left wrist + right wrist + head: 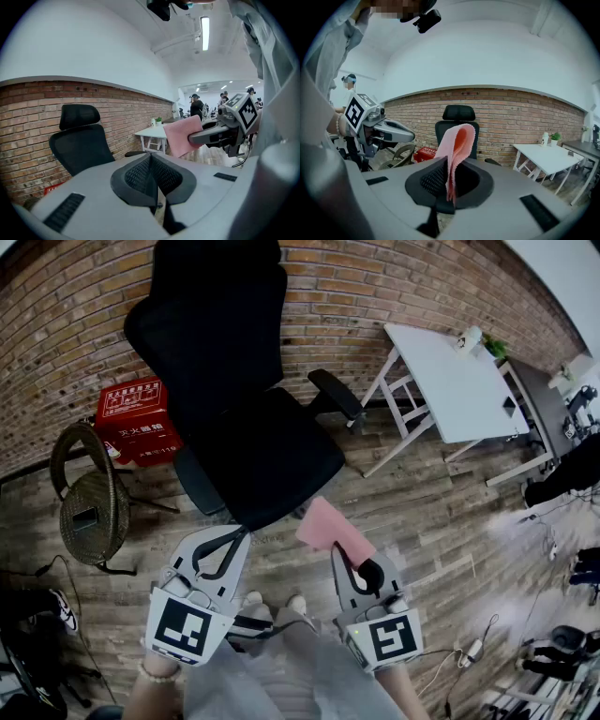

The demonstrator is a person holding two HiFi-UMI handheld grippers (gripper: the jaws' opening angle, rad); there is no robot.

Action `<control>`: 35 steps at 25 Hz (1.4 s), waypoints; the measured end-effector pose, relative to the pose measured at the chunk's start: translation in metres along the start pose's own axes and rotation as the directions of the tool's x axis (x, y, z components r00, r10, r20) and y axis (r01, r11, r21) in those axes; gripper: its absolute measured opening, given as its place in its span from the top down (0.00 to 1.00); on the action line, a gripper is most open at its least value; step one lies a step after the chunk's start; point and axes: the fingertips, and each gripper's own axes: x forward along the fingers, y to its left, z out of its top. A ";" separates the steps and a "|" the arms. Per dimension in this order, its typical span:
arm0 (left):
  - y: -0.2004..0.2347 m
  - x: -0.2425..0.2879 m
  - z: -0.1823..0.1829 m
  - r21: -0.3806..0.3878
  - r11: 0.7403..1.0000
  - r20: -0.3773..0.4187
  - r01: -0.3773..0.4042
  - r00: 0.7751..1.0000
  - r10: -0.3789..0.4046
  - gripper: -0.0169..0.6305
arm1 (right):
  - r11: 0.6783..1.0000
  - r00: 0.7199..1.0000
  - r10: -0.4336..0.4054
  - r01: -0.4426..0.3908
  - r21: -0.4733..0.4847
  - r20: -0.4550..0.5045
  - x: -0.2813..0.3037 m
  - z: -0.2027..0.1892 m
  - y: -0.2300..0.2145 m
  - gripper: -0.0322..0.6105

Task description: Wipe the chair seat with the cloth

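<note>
Right gripper (pixel 353 559): jaws clamped on the pink cloth (pixel 327 525), held near the front edge of the chair seat (pixel 267 457). The seat lies ahead of the cloth. Left gripper (pixel 231 538): jaws together, empty, at the same edge.

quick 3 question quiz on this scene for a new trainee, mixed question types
1. True or false: the pink cloth already lies on the chair seat.
2. Which tool grips the cloth? A) left B) right C) neither
3. Fill in: the left tool's jaws are ____, with nothing between them.

Key:
1. False. It is held in the air.
2. B. The right tool is clamped on it.
3. Shut.
</note>
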 end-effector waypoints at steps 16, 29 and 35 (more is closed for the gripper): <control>0.006 0.003 -0.002 0.006 1.000 0.008 0.014 1.000 -0.014 0.95 | 1.000 1.000 -0.016 0.015 0.010 0.015 0.005 0.002 0.001 0.87; 0.025 -0.004 0.003 0.053 0.996 0.035 0.070 0.997 -0.072 0.95 | 0.995 0.995 -0.098 0.098 0.004 0.016 0.013 0.016 0.009 0.87; 0.029 -0.002 0.001 0.067 0.993 0.043 0.095 0.994 -0.098 0.95 | 0.991 0.991 -0.136 0.136 0.011 0.008 0.013 0.013 0.010 0.87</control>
